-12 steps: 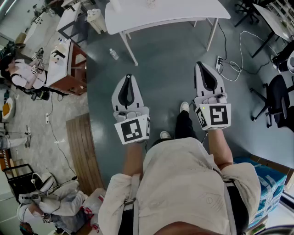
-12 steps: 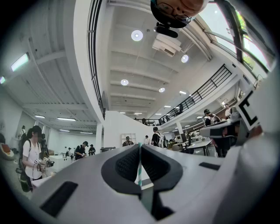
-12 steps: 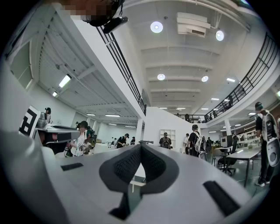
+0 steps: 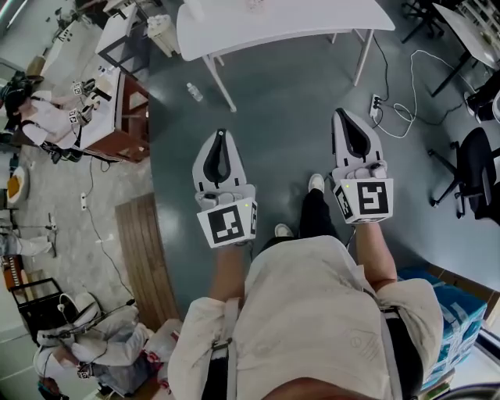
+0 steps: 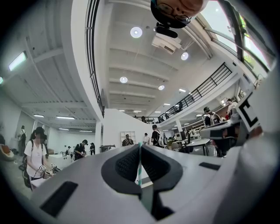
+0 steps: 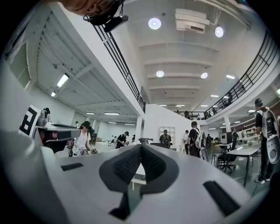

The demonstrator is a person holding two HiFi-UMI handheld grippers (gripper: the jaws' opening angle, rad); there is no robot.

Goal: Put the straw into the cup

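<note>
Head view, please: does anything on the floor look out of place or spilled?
A small bottle sits alone on the grey floor near the white table, and a cable trails loose from a power strip. No spill shows.

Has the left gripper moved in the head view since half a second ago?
No. The left gripper holds practically the same spot, below and right of the small clear plastic bottle; any drift toward the person is negligible.
</note>
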